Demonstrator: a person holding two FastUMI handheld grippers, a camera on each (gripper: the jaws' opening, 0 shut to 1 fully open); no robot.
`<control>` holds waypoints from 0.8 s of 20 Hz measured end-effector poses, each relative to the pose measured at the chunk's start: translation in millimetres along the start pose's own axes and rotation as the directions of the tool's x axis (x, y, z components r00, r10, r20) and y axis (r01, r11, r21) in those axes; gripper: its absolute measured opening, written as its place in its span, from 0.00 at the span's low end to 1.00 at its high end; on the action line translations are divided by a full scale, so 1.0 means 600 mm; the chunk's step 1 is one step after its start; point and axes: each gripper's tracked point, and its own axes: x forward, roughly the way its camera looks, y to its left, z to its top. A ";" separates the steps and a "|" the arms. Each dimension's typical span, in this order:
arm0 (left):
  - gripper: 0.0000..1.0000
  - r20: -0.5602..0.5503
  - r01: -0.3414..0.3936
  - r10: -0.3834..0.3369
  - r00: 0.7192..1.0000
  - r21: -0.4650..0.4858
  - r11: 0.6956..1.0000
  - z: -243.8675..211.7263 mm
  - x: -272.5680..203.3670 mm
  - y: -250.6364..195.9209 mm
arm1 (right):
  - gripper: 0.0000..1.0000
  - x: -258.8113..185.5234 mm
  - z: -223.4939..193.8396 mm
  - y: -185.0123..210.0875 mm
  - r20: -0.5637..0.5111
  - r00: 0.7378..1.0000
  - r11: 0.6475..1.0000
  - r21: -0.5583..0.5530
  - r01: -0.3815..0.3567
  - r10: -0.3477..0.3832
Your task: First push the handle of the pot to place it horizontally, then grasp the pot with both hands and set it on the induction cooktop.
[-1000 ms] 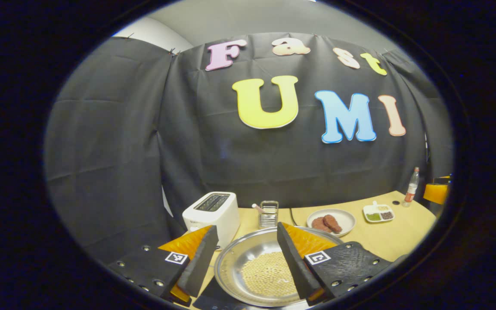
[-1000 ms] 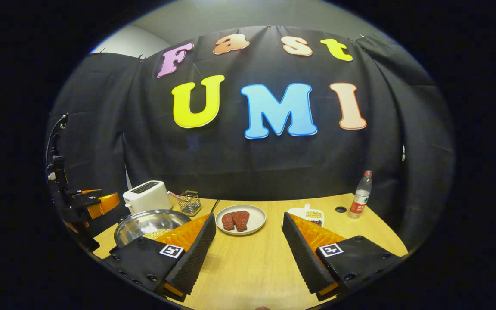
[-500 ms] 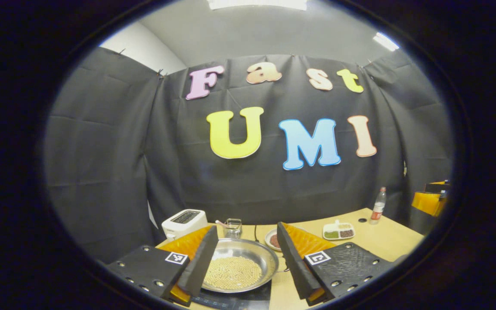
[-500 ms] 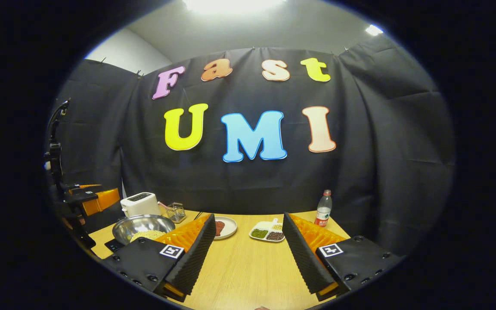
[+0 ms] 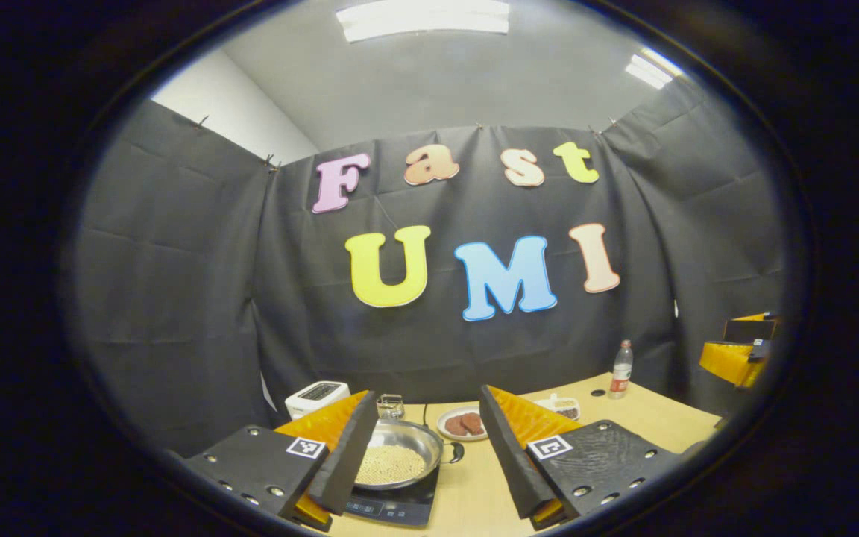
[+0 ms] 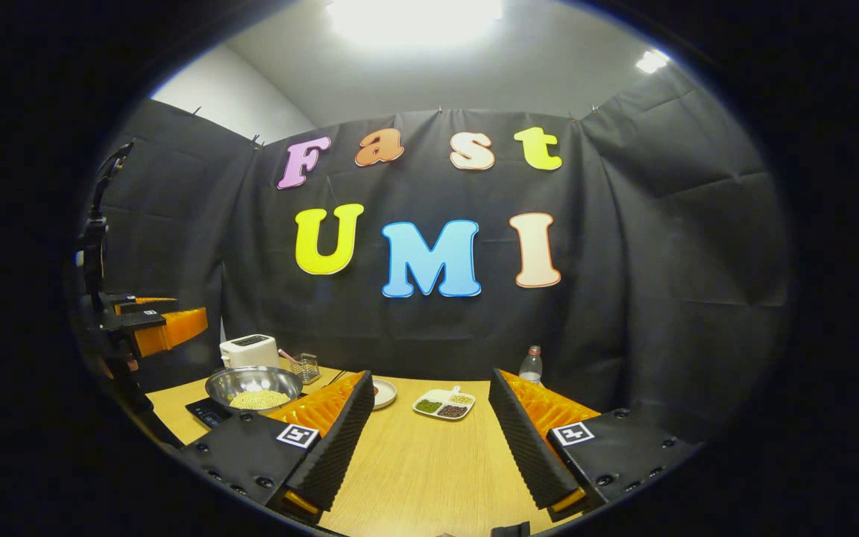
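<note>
I had drawn both grippers back since the earlier frame, fingers spread and empty: left gripper, right gripper. The pot sat on the cooktop, so I judged the task done.

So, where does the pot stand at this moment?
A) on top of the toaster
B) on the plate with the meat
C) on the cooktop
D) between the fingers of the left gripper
C: the pot sits on the dark cooktop, and both the left gripper and the right gripper are open and hold nothing.
</note>
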 end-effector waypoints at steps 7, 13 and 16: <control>0.80 0.029 0.005 -0.004 1.000 -0.024 1.000 0.022 -0.070 0.024 | 0.98 -0.073 0.011 -0.022 0.007 0.998 0.997 -0.027 0.066 -0.066; 0.83 0.062 0.001 0.000 0.998 -0.013 1.000 0.037 -0.117 0.073 | 0.98 -0.118 0.033 -0.020 0.043 0.991 0.992 -0.004 0.129 -0.128; 0.80 0.071 0.006 -0.004 0.998 -0.021 1.000 0.041 -0.131 0.085 | 0.98 -0.132 0.043 -0.010 0.053 0.989 0.990 -0.006 0.138 -0.137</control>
